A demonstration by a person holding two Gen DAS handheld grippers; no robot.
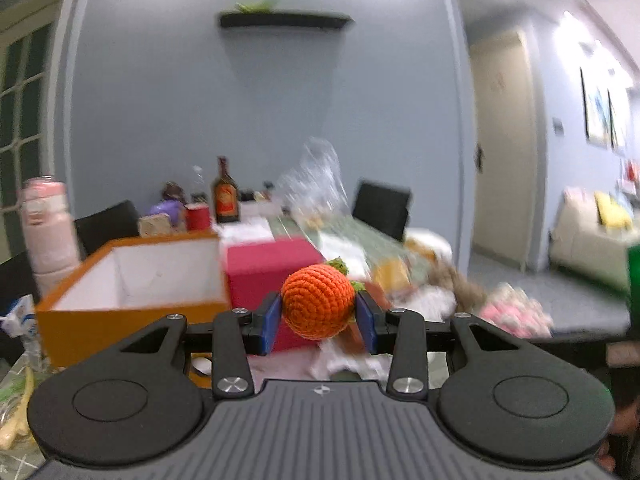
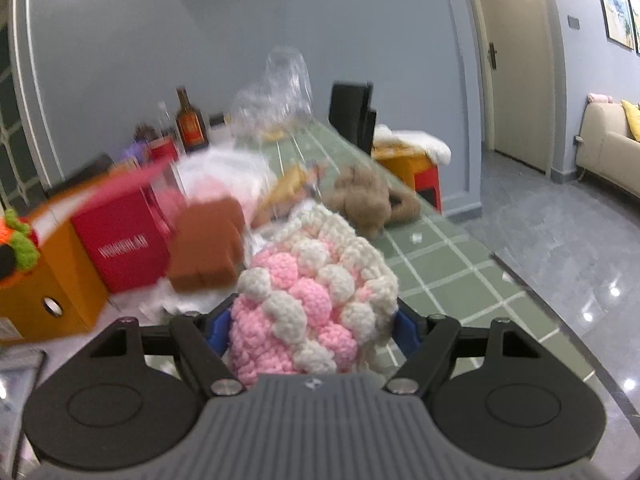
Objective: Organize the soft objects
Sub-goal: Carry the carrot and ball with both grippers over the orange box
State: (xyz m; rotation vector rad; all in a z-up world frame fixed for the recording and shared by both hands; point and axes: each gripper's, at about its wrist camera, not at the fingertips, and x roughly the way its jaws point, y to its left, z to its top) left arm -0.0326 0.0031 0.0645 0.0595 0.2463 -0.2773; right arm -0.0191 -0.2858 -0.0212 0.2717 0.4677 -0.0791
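My left gripper (image 1: 319, 314) is shut on an orange crocheted ball with green leaves (image 1: 318, 300), held above the table just right of an open orange box (image 1: 132, 304) with a white inside. My right gripper (image 2: 314, 330) is shut on a pink and cream crocheted piece (image 2: 316, 300), held above the green tiled table (image 2: 436, 256). The orange ball also shows at the left edge of the right wrist view (image 2: 16, 248). A brown plush toy (image 2: 364, 196) and a brown knitted item (image 2: 208, 248) lie on the table ahead.
A red box (image 2: 124, 244) stands beside the orange box (image 2: 44, 280). A bottle (image 2: 190, 122), a clear plastic bag (image 2: 280, 92) and a red cup (image 1: 198, 216) stand at the far end. Black chairs (image 2: 352, 112) flank the table. A sofa (image 2: 612, 148) stands right.
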